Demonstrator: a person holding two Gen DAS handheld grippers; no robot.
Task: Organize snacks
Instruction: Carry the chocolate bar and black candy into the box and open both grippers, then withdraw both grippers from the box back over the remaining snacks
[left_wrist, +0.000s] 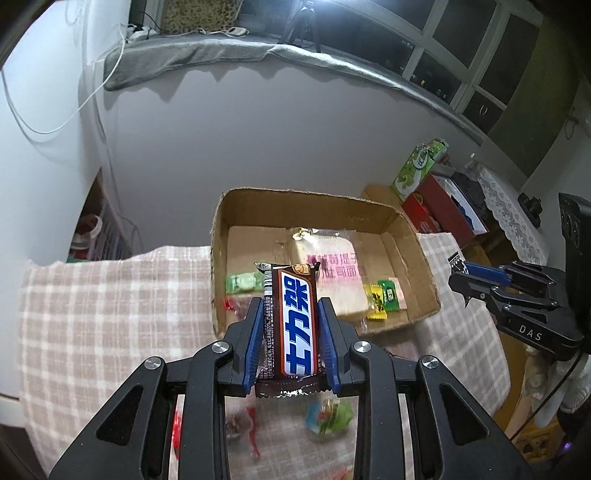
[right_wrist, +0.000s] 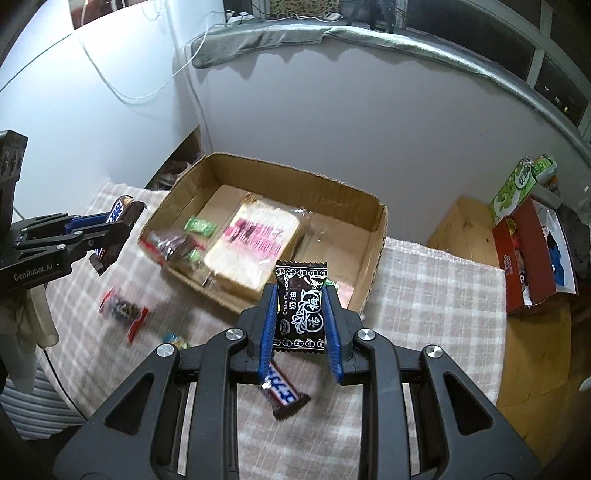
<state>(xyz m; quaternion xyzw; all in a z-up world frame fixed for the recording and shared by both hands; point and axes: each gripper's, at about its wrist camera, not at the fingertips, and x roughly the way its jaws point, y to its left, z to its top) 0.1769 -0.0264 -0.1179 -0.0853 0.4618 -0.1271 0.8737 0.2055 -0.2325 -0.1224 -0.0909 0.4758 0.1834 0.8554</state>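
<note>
While the pink-and-white checked cloth (right_wrist: 424, 295) covers the tabletop, an open brown cardboard box (right_wrist: 354, 201) sits at its far side, holding a clear-wrapped slice of bread with pink print (right_wrist: 251, 251) and several small green and yellow sweets. Left gripper (left_wrist: 291, 302) pinches a brown chocolate bar with a blue-lettered white band (left_wrist: 295, 317) upright, above the cloth just before the box. Right gripper (right_wrist: 300, 291) pinches a small black plum-candy packet with white print (right_wrist: 301, 306), also just short of the box. Loose on the cloth lie a second brown chocolate bar (right_wrist: 284, 393) and a red-ended clear-wrapped sweet (right_wrist: 123, 310).
</note>
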